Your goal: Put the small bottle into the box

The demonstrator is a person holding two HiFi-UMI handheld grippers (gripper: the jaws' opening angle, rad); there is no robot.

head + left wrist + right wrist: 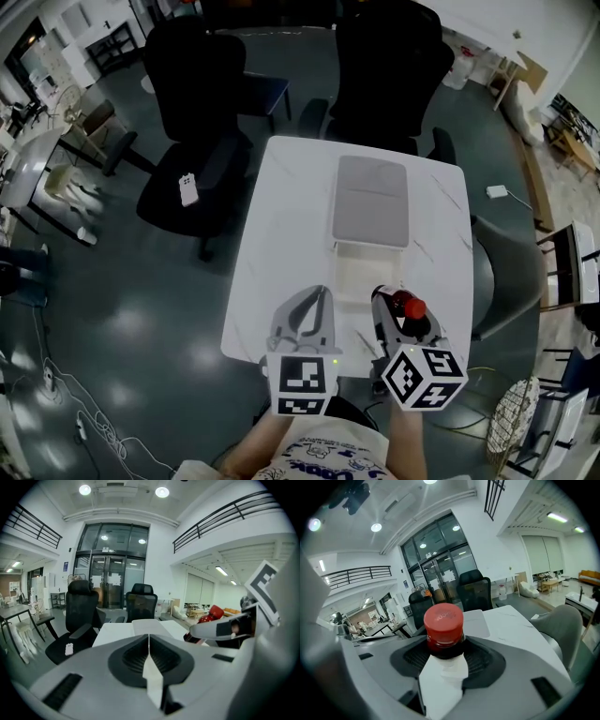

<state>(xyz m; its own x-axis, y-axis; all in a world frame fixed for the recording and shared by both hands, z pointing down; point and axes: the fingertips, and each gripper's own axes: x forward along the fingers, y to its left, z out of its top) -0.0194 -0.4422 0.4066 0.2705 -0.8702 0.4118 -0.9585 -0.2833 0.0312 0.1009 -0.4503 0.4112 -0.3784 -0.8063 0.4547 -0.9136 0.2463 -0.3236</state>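
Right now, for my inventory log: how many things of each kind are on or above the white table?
Grey two-jaw grippers: 2, the left gripper and the right gripper
Red-capped small bottle: 1
Open pale box with grey lid: 1
Total: 4

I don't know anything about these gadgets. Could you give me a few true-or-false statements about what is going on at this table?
1. The right gripper is clamped on a small bottle with a red cap. True.
2. The left gripper is holding something as well. False: its jaws are closed together with nothing between them.
3. The bottle already lies inside the box. False: it is in the right gripper, near the box's near end.
4. Two black office chairs stand at the far side of the white table. True.
5. The box is closed. False: its grey lid is folded back and the box is open.
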